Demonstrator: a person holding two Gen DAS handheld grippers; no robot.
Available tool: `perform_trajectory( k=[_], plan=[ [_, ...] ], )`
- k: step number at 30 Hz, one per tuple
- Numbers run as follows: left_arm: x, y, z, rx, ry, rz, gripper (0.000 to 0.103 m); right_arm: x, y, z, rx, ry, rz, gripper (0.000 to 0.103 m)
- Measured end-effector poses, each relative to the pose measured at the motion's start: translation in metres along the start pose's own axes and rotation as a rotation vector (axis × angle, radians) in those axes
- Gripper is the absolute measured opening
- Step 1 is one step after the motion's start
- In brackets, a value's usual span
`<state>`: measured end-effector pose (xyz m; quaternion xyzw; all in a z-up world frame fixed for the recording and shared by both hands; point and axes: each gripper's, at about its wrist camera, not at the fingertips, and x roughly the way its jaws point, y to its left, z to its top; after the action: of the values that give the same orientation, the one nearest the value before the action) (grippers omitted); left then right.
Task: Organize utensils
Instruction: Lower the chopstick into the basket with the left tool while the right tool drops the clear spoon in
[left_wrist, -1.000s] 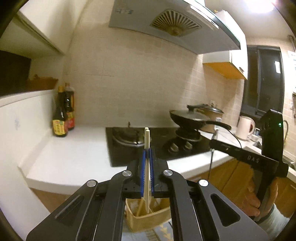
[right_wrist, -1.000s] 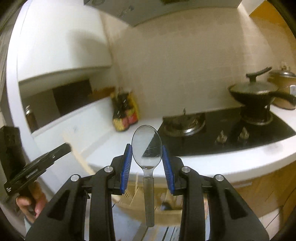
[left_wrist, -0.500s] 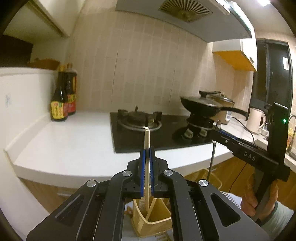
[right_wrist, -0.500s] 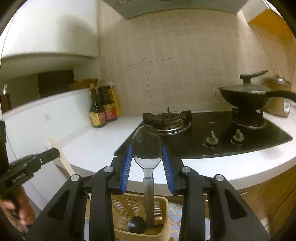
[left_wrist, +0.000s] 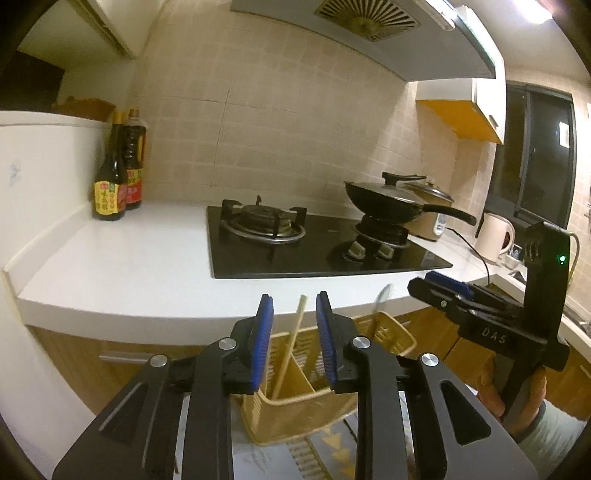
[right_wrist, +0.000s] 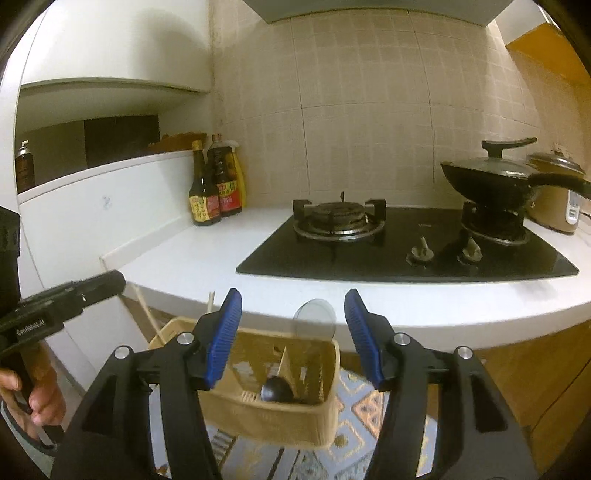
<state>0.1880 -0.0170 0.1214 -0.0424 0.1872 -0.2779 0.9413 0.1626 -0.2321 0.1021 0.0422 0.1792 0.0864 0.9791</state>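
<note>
White countertop carrying the black gas hob; below its front edge, the tan utensil basket. Left gripper, fingers spread wide and empty, above the chopstick leaning in the basket. Right gripper, fingers likewise wide, over the spoon standing bowl-up inside.

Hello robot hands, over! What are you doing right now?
Left gripper open, right gripper open. Chopstick and spoon stand in the utensil basket, touching neither gripper. Nothing in the way.
</note>
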Motion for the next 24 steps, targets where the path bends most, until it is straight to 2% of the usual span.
perform_trajectory(
  k=[3, 7, 11, 15, 18, 21, 24],
  plan=[
    [-0.016, -0.01, -0.005, 0.01, 0.015, -0.015, 0.023, -0.014, 0.0, -0.004, 0.013, 0.034, -0.031, 0.054],
    [-0.03, -0.024, -0.018, 0.034, 0.092, -0.005, 0.023, -0.032, -0.001, -0.013, 0.033, 0.15, -0.066, 0.054],
    [-0.033, -0.033, -0.046, 0.038, 0.234, 0.014, 0.023, -0.044, -0.004, -0.026, 0.074, 0.274, -0.063, 0.054],
    [-0.022, -0.029, -0.1, -0.035, 0.431, 0.01, 0.023, -0.051, -0.008, -0.048, 0.118, 0.412, -0.045, 0.054],
    [-0.008, -0.022, -0.149, -0.091, 0.575, -0.038, 0.022, -0.047, -0.003, -0.067, 0.095, 0.504, -0.045, 0.054],
    [0.002, -0.021, -0.174, -0.104, 0.653, -0.05, 0.021, -0.042, 0.008, -0.086, 0.052, 0.59, -0.036, 0.054],
    [0.005, -0.025, -0.184, -0.081, 0.665, -0.059, 0.02, -0.041, 0.015, -0.1, 0.041, 0.629, -0.02, 0.053]
  ],
)
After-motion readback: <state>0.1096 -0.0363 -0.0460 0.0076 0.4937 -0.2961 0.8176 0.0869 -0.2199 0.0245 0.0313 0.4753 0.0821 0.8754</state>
